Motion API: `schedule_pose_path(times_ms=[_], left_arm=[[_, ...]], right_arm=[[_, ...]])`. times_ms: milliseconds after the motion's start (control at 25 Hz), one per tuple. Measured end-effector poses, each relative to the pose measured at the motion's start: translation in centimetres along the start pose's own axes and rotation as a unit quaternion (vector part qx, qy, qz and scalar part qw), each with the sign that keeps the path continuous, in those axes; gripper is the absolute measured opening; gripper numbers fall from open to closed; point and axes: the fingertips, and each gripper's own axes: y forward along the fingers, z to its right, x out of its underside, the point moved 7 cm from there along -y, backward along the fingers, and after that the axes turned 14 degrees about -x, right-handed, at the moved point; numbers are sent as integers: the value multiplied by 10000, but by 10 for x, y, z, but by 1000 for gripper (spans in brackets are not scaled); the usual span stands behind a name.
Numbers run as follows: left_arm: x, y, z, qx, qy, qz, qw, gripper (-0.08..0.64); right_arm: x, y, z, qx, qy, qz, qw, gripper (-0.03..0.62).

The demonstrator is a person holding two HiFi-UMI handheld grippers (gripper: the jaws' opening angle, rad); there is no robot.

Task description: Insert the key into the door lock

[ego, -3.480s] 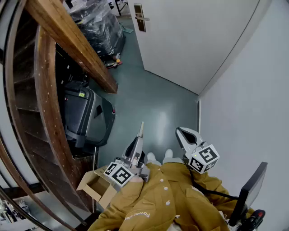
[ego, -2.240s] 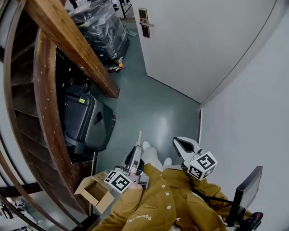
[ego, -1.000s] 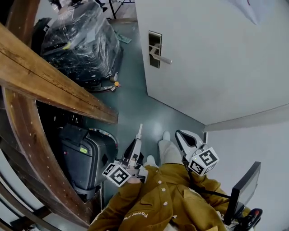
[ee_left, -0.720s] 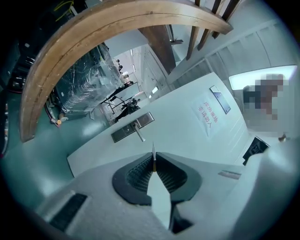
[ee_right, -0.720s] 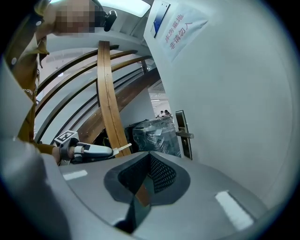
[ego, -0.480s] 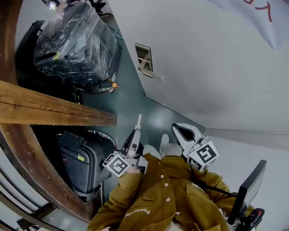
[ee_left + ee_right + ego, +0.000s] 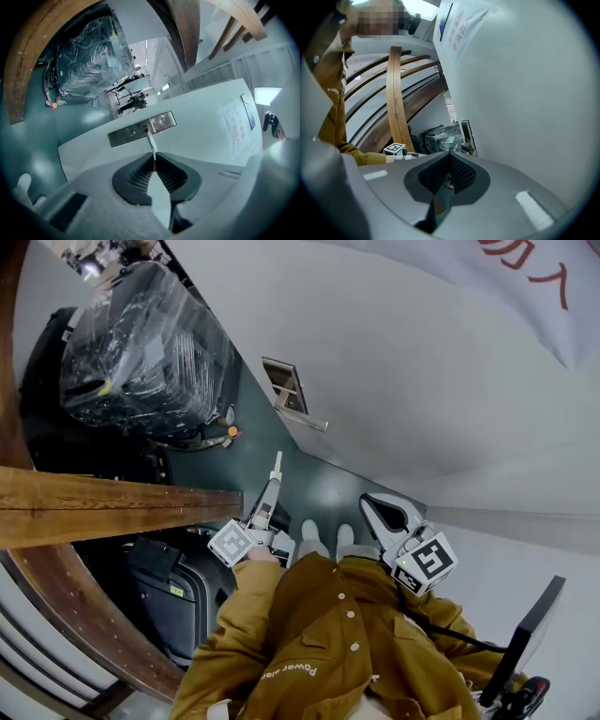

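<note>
My left gripper (image 7: pixel 271 486) is shut on a small silver key (image 7: pixel 151 140), whose blade sticks out forward from the pinched pads. In the left gripper view the key's tip points at the metal lock plate (image 7: pixel 142 128) on the white door (image 7: pixel 201 126), still short of it. The head view shows the plate (image 7: pixel 283 385) with its lever handle (image 7: pixel 307 418) ahead of the key (image 7: pixel 277 463). My right gripper (image 7: pixel 379 512) hangs to the right beside the door, shut with nothing in it. From the right gripper (image 7: pixel 449 154) the plate (image 7: pixel 466 133) shows further along the door.
A plastic-wrapped black load (image 7: pixel 141 343) stands on the floor left of the door. A wooden stair beam (image 7: pixel 112 507) crosses at the left, with a black suitcase (image 7: pixel 173 596) under it. A paper notice (image 7: pixel 525 268) with red print hangs on the door. A dark screen (image 7: pixel 534 634) is low right.
The left gripper with the key has moved forward toward the lock plate, which now sits closer to the key tip. The right gripper shifted slightly along the door. Both stay shut.
</note>
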Motion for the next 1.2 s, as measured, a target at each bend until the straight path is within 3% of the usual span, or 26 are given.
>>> schedule_pose_path(times_ms=[120,360,480,640,1040,1200], left_arm=[[-16,29,-11,166,-79,-155,9997,28],[-34,78,-42,191,-220,-443,9986,28],[-38,98,-55,83,-77,-548,9984,28],[-41,119,-54,111,-179,-609,9979,28],[-50,140,-55,100,-50,-699,9975,28],[-46,144,-51,232,-221,-743,9967,28]], right_arm=[[-1,4,3,115,29,53,9999,6],[3,8,5,320,88,39,9994,5],[5,9,8,434,133,18,9990,6],[7,8,11,564,133,-47,9983,5],[8,33,33,860,-442,-70,9953,5],[10,50,42,876,-571,-127,9944,5]])
